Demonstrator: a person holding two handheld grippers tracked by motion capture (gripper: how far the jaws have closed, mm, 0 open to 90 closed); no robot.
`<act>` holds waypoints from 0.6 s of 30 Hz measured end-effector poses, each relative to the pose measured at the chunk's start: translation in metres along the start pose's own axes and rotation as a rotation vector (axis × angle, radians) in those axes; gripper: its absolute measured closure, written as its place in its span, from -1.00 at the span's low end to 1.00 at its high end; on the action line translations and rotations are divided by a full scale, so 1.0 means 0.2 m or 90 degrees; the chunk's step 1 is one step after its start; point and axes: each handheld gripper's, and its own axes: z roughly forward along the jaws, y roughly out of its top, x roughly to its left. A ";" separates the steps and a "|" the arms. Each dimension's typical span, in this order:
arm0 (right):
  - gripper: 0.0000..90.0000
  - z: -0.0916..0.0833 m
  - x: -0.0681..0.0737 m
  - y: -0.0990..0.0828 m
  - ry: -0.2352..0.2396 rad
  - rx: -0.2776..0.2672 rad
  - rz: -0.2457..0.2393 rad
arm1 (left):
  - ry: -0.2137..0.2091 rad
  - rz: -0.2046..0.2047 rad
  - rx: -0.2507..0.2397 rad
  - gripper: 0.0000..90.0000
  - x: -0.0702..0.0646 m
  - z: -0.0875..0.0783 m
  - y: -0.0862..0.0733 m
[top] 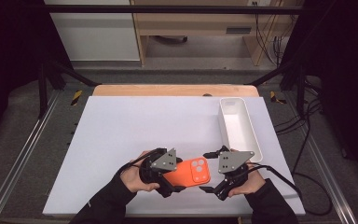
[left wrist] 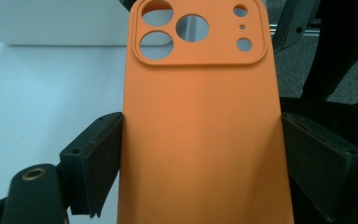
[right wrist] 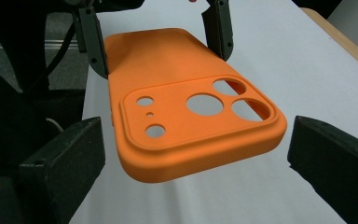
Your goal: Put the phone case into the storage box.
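Lab-style recording bench: white table (top: 121, 140) inside black metal frame (top: 168, 9), loose cables (top: 307, 135) on floor

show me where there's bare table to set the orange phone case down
The white mat is bare left of the white bin and beyond the orange phone case. It is crowded at the near edge, around the left gripper and right gripper.
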 end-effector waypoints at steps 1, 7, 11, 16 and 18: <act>-0.90 0.00 0.00 0.00 0.004 0.000 0.002 | -0.001 0.001 -0.001 -0.66 0.00 0.00 0.00; -0.90 0.01 -0.01 0.00 0.018 -0.005 0.005 | -0.007 0.006 -0.001 -0.66 0.00 0.01 0.02; -0.89 0.02 -0.02 0.00 0.027 -0.008 0.009 | -0.009 0.010 0.001 -0.66 0.00 0.02 0.02; -0.88 0.04 -0.02 0.00 0.042 -0.014 0.011 | -0.013 0.014 -0.002 -0.66 -0.01 0.02 0.02; -0.88 0.04 -0.02 0.00 0.044 -0.016 0.012 | -0.014 0.014 -0.004 -0.66 -0.01 0.02 0.02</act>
